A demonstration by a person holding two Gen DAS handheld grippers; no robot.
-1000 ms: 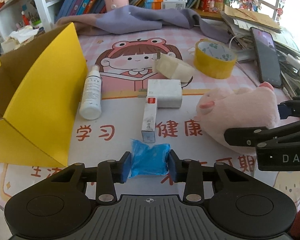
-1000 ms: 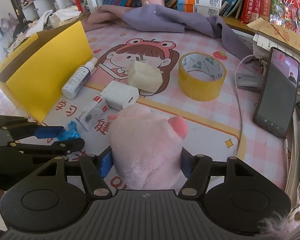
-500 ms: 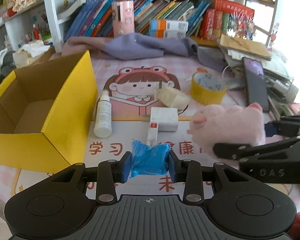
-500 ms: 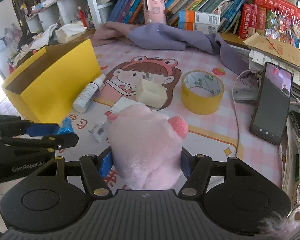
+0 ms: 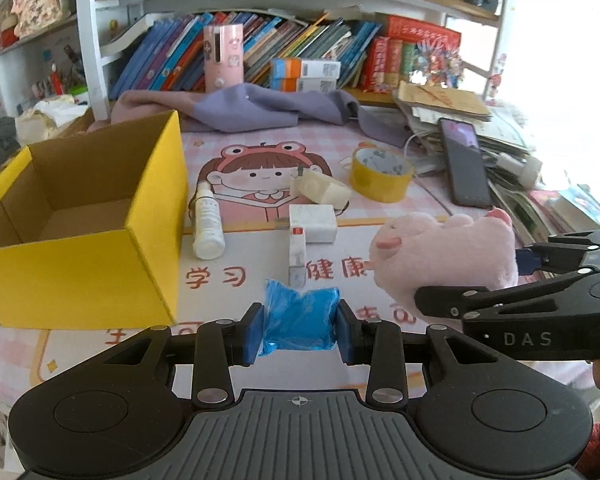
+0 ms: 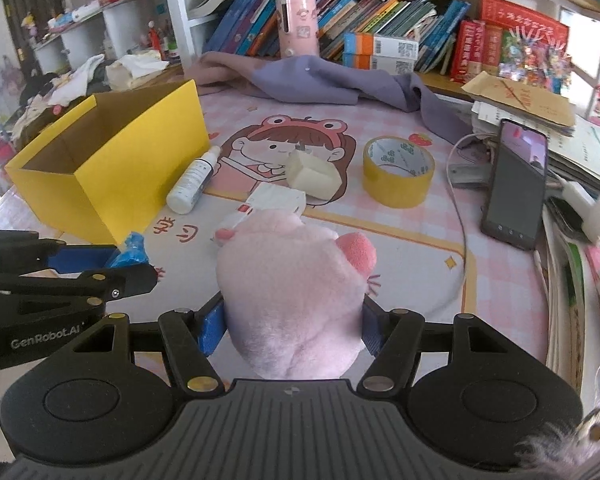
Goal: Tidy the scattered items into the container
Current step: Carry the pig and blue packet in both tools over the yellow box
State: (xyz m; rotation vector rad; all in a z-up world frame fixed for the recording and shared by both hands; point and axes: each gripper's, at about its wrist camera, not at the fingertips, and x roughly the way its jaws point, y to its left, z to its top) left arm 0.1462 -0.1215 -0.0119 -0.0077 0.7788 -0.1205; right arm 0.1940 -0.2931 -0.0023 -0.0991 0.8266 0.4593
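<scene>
The left gripper pinches a crinkly blue packet between its two blue pads, and the packet hangs above the mat, clear of it. The right gripper squeezes a soft pink pig toy between its pads, and the toy bulges out in front of the fingers with its pink snout pointing to the right. From the left camera, the pig toy shows to the right of the blue packet, with the black right gripper clamped on it. The yellow box stands open on the left side of the table, and its brown inside looks bare as far as the views show. On the pink cartoon mat some things lie loose. A white spray bottle lies on its side just beside the box. A small white carton with a red mark lies near the middle, with one end touching a white square block. A pale cream block sits just behind that one. A roll of yellow tape lies flat farther right. A dark phone leans by a stack of papers at the right edge. A purple cloth is bunched at the back, in front of a shelf of books.
</scene>
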